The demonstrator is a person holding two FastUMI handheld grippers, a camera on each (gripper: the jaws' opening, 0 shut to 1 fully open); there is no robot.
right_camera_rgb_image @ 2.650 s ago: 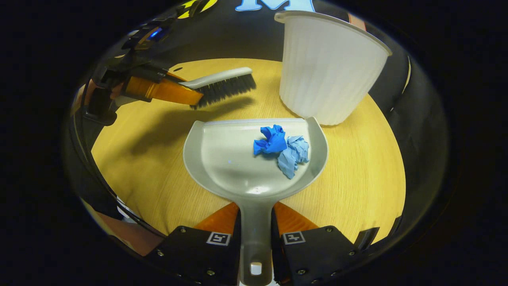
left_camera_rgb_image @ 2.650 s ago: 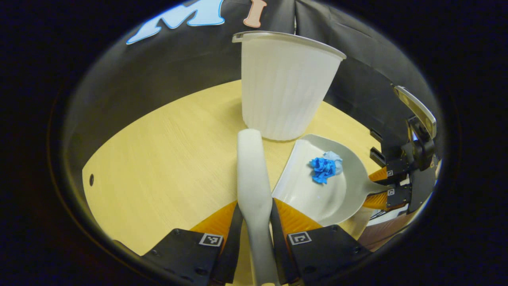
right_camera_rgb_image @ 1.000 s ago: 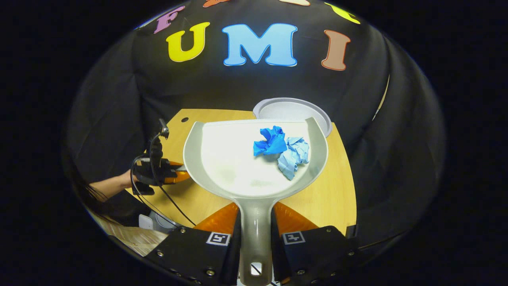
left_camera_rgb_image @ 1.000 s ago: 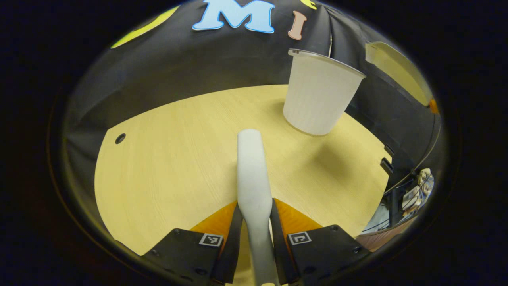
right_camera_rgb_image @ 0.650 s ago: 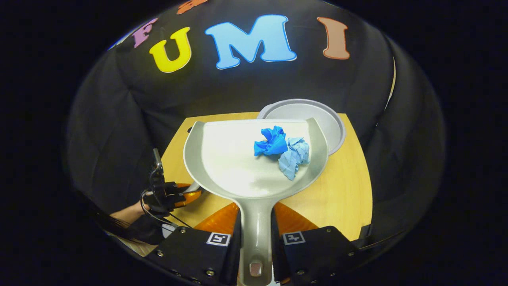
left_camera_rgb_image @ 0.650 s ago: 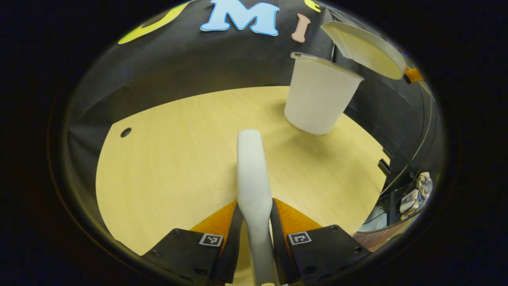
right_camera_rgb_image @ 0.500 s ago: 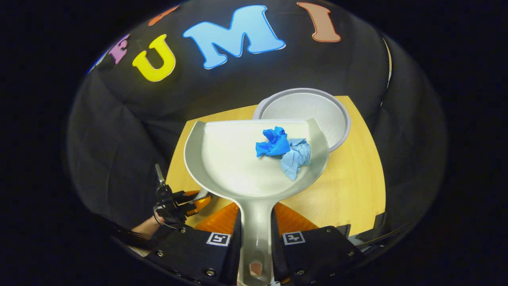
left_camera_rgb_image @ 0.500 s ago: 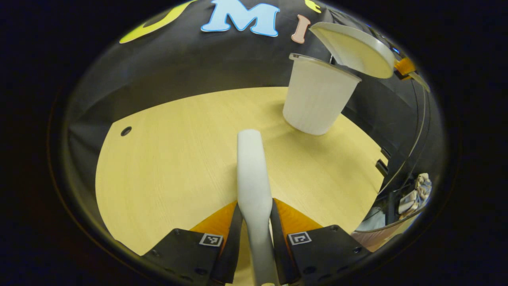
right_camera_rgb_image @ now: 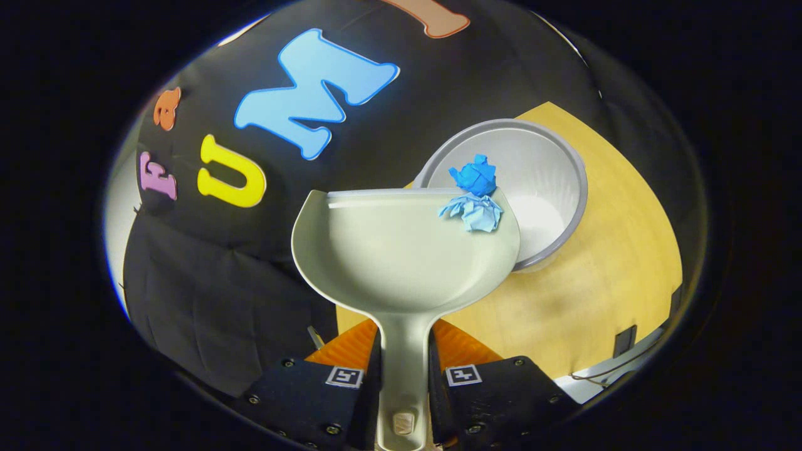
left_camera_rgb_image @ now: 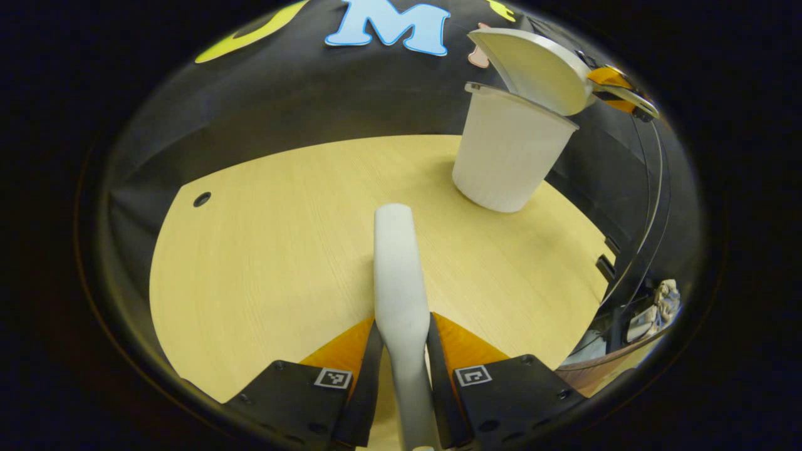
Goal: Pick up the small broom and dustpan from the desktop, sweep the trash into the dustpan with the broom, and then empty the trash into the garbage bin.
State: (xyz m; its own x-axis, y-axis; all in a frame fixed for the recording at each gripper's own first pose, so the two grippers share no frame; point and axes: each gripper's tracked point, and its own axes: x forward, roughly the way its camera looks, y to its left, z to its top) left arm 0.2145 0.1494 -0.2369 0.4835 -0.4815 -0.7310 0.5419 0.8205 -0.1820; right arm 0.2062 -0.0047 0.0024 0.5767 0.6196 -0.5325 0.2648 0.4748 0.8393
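Observation:
In the right gripper view my right gripper [right_camera_rgb_image: 404, 363] is shut on the handle of the grey dustpan [right_camera_rgb_image: 401, 257], which is tilted over the white garbage bin [right_camera_rgb_image: 551, 188]. A dark blue paper wad [right_camera_rgb_image: 474, 176] is past the pan's front lip, above the bin's opening. A pale blue wad [right_camera_rgb_image: 475, 212] sits at the lip. In the left gripper view my left gripper [left_camera_rgb_image: 403, 366] is shut on the small broom's pale handle [left_camera_rgb_image: 396, 269], held over the desktop [left_camera_rgb_image: 276, 250]. Far off, the dustpan [left_camera_rgb_image: 532, 69] tips over the bin [left_camera_rgb_image: 507, 156], held by the right gripper [left_camera_rgb_image: 617, 88].
The wooden desktop has a small cable hole [left_camera_rgb_image: 202, 199] at its far left. The bin stands near the back right corner, close to the black cloth wall. Past the desk's right edge are cables and clutter [left_camera_rgb_image: 651, 307].
The right gripper has carried the dustpan up and over the bin and tilted it forward. Both wads have slid to the front lip, the dark blue one leaving it. The broom stays held still.

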